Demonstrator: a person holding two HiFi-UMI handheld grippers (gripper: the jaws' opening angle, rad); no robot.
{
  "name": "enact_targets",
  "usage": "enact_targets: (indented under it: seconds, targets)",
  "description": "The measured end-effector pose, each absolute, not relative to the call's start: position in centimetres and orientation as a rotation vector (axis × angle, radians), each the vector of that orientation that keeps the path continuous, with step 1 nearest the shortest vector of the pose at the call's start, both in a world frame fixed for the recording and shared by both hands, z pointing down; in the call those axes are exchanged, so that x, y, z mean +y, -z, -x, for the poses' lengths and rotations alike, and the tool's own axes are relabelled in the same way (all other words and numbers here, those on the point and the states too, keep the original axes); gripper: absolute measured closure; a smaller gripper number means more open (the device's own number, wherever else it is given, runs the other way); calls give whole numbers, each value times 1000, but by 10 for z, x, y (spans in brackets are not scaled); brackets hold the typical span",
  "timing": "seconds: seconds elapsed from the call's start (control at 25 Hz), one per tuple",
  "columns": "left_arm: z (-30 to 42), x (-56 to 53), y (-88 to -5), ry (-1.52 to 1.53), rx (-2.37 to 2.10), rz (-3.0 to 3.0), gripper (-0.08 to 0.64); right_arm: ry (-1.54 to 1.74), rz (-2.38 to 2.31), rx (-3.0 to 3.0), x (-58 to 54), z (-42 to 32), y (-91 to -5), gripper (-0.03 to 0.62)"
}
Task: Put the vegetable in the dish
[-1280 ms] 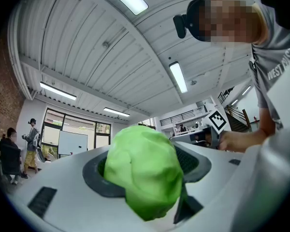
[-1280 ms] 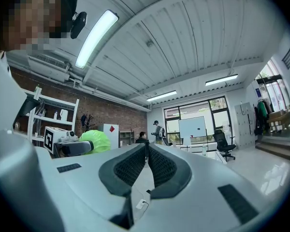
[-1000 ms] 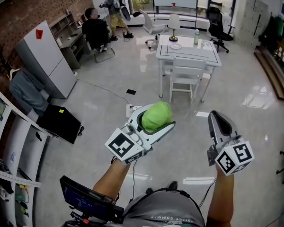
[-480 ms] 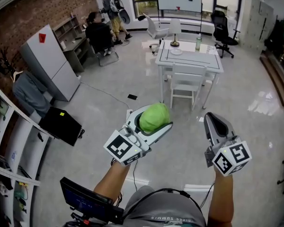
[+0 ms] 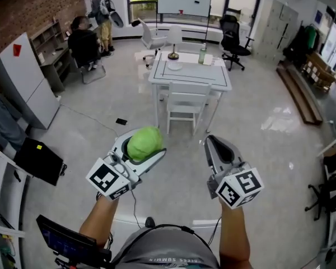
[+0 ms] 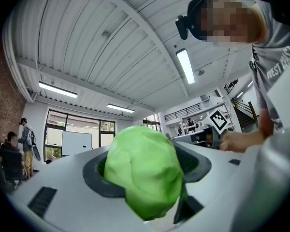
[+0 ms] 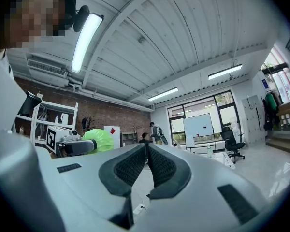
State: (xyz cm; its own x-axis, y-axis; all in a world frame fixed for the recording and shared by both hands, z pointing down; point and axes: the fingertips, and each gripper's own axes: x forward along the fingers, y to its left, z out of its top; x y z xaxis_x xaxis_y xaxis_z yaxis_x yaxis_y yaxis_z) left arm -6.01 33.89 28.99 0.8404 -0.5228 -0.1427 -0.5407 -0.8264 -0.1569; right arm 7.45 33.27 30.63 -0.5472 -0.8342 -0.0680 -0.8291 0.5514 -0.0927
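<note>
table slid leftward; left tool clamps round vegetable.

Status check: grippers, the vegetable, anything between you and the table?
Left gripper shut on green cabbage. Right gripper shut, empty. Cabbage aloft over floor, white table ahead. White chair at table's near side.

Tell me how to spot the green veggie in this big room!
Find the white table in the middle of the shiny floor. Nearer than it, two grey grippers reach out, and the left gripper squeezes a round leafy ball, the vegetable. Its bright green colour sets it apart; the right gripper beside it is shut and empty.
</note>
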Motion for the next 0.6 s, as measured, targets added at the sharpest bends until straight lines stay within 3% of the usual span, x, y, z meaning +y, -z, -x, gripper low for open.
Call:
enact_targets:
  seconds: [0.6]
  targets:
    - [100,258,-293,-153,760,2860,265,82,1528,2624,256,-43,-306,584]
